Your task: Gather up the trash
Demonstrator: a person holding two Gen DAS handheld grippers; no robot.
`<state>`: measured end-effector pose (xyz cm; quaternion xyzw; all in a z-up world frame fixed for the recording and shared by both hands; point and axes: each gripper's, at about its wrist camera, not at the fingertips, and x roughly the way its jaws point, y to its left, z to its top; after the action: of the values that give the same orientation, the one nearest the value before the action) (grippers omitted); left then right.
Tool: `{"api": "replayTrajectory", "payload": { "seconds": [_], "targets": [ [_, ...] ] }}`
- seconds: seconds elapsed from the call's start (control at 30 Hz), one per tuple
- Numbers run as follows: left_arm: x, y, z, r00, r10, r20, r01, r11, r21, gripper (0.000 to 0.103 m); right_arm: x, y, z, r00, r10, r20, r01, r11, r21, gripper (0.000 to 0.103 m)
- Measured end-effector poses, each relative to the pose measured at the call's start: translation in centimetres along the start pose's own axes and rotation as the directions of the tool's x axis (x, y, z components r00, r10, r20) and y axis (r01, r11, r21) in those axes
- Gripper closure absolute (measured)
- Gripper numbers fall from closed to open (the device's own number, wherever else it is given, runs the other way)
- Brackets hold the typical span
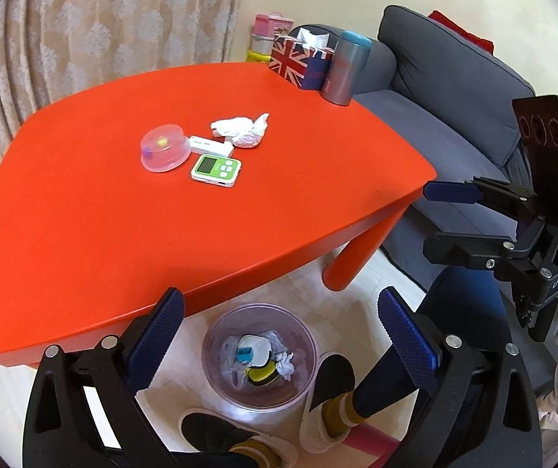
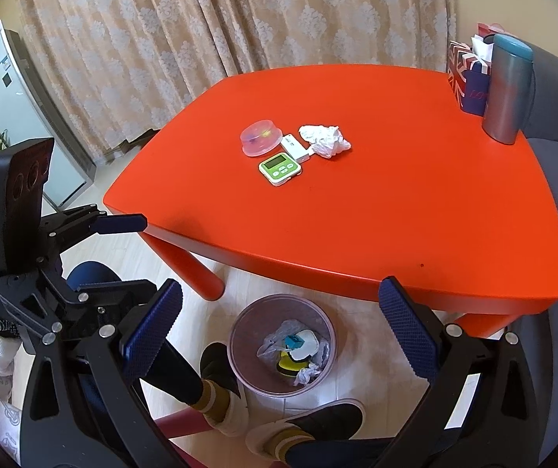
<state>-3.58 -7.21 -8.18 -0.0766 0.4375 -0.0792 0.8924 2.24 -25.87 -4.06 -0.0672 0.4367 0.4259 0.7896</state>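
Note:
A crumpled white tissue (image 1: 241, 129) lies on the red table (image 1: 123, 234), also in the right wrist view (image 2: 325, 138). A clear trash bin (image 1: 260, 355) with several scraps stands on the floor under the table's near edge, and shows in the right wrist view (image 2: 282, 345). My left gripper (image 1: 279, 335) is open and empty above the bin. My right gripper (image 2: 280, 329) is open and empty above the bin; it also shows in the left wrist view (image 1: 440, 214).
On the table are a clear lidded bowl (image 1: 165, 149), a white box (image 1: 210, 146), a green timer (image 1: 216, 171), a flag tissue box (image 1: 298, 60) and a grey flask (image 1: 347, 68). A grey sofa (image 1: 454, 89) stands at the right. The person's feet (image 1: 329, 390) are beside the bin.

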Motion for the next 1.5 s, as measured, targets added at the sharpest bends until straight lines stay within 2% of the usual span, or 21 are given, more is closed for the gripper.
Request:
{"api": "replayTrajectory", "payload": {
  "seconds": [0.4,0.57,1.07,1.5],
  "targets": [
    [-1.2,0.9,0.2,1.0,0.013,0.022,-0.012,1.0,-0.023,0.007,0.3,0.4,0.5,1.0,0.009,-0.004,-0.009,1.0,-0.004,0.004],
    [-1.8,1.6,0.9,0.998,0.042,0.047,-0.041,0.999,-0.021,0.007,0.1,0.5,1.4,1.0,0.01,0.002,-0.01,1.0,-0.007,0.004],
    [-2.0,4.6,4.9,0.995,0.067,0.078,-0.064,0.997,-0.042,0.007,1.5,-0.6,6.3,1.0,-0.03,-0.003,0.03,0.999,-0.022,0.004],
    [-0.7,7.9,7.9,0.993,0.092,0.068,-0.087,0.993,-0.079,0.007,6.1,-2.1,11.6,0.997,-0.065,-0.052,0.061,0.995,-0.079,0.004]
  ]
}}
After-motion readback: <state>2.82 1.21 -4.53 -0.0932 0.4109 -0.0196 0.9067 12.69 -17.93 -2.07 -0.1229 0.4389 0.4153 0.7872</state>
